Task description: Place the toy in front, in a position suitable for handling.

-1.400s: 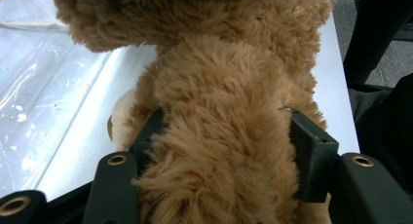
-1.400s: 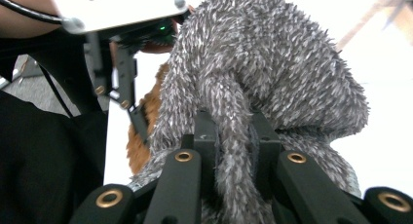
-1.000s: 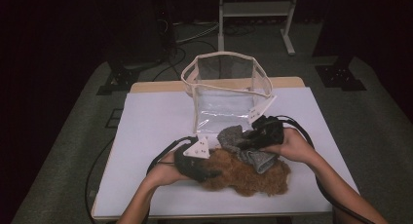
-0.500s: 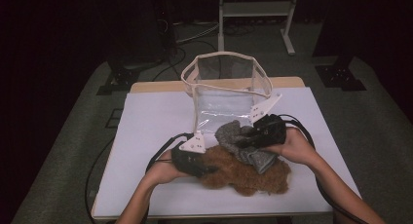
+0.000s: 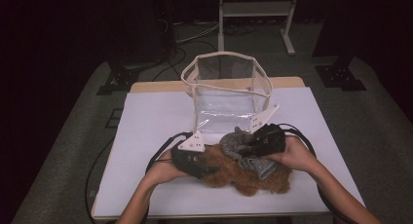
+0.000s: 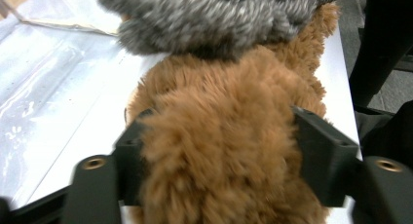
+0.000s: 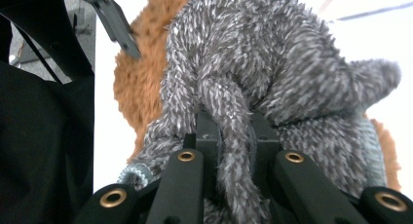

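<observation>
Two fuzzy cloths lie near the table's (image 5: 146, 117) front edge — the brown cloth (image 5: 229, 173) stretching left to right, the grey cloth (image 5: 238, 143) on top. Left gripper (image 6: 221, 146) jaws grip brown fur. Right gripper (image 7: 229, 131) jaws pinch a grey fold — pointing toward the camera.

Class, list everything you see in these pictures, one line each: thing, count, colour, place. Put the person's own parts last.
Fluffy cloth: one, brown, near edge of the table, under the grey one.
Fuzzy cloth: one, grey, lying on the brown one.
Bag: one, clear with cream trim, standing open behind the cloths.
Table: one, white top.
Stand: one, white, on the floor beyond the table.
Left gripper: one, black, jaws set on either side of the brown cloth.
Right gripper: one, black, jaws closed on the grey cloth.
Hands: two, one on each gripper.
</observation>
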Motion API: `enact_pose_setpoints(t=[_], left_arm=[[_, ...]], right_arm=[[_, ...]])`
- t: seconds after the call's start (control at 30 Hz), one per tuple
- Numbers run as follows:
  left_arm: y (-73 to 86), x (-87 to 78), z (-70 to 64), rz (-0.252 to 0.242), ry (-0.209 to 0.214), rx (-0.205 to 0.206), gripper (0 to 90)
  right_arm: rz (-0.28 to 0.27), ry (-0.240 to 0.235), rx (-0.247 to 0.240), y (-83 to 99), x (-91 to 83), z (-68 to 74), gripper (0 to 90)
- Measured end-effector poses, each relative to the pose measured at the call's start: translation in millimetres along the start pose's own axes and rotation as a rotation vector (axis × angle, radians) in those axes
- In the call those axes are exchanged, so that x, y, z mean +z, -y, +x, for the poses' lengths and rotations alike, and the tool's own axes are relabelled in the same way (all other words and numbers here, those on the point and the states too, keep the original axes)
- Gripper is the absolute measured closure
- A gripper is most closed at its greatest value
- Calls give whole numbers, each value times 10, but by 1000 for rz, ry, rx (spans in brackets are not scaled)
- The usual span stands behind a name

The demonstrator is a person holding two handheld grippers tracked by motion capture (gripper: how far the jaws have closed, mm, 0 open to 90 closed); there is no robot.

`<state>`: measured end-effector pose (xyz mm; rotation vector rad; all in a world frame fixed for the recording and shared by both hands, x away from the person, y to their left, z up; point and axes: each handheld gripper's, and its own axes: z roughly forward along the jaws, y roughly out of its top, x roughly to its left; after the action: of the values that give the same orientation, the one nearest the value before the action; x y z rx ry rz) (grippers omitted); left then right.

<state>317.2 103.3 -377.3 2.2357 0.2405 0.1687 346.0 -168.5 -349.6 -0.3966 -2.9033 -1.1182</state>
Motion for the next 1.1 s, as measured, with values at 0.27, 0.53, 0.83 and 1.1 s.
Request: enact_pose_setpoints(t=[0.27, 0.53, 0.83, 1.1], left_arm=[[51, -1, 16, 9, 29, 5, 454], [57, 23, -58, 12, 31, 56, 480], [67, 5, -103, 12, 59, 82, 479], [12, 52, -127, 43, 83, 110, 477]], right_arm=[[-3, 18, -44, -168, -25, 54, 788], [14, 6, -104, -582, 239, 55, 786], [65, 44, -43, -316, 120, -101, 786], [34, 1, -66, -428, 194, -32, 786]])
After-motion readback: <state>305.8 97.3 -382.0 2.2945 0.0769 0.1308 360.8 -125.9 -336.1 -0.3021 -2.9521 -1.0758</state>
